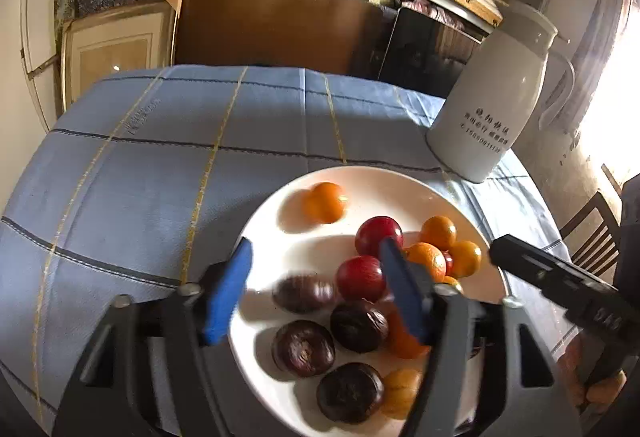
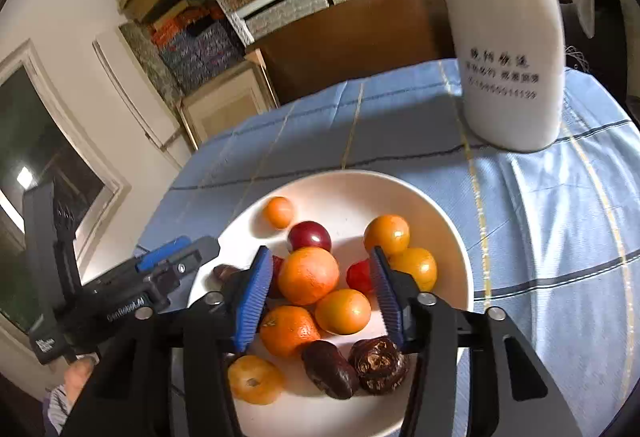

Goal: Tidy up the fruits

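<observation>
Left tongs wide, right tongs wide, empty; we hover over plate to pick among mixed fruits.

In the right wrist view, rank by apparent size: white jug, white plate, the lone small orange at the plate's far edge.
1. white plate
2. white jug, though nearness makes these two unsure
3. small orange
</observation>
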`<action>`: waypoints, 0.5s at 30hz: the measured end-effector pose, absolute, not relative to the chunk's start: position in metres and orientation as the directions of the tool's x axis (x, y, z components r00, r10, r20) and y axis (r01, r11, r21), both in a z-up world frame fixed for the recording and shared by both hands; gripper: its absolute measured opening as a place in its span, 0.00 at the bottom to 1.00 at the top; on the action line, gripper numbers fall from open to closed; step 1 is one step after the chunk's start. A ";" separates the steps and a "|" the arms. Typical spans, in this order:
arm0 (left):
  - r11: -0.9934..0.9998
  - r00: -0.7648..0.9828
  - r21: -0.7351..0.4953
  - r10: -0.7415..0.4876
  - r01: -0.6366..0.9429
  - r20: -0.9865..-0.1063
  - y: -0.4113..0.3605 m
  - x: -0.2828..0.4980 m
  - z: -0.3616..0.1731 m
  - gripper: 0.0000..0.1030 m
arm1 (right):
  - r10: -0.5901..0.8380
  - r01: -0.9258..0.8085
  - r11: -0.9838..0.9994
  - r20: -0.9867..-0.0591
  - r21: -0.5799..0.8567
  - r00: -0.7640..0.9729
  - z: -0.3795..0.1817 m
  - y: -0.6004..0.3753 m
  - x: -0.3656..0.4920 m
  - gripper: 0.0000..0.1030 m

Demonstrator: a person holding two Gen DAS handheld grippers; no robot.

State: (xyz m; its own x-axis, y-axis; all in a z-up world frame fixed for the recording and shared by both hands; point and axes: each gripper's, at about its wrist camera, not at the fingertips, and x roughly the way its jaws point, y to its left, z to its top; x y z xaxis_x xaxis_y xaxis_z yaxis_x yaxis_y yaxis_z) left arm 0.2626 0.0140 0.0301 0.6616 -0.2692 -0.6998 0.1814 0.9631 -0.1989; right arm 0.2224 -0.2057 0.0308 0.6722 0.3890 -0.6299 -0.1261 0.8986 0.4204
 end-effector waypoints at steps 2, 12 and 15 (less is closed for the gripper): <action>0.969 0.685 -0.178 -0.246 0.169 -0.686 0.014 0.253 0.036 0.82 | 0.388 -0.126 0.896 -0.612 0.427 0.689 0.039 -0.209 0.212 0.60; 0.978 0.756 -0.163 -0.206 0.133 -0.622 0.023 0.155 0.036 0.95 | 0.334 -0.125 0.918 -0.559 0.377 0.759 0.040 -0.213 0.128 0.80; 0.987 0.784 -0.098 -0.163 0.130 -0.599 0.013 0.117 0.031 0.95 | 0.243 -0.093 0.954 -0.555 0.284 0.795 0.024 -0.214 0.087 0.90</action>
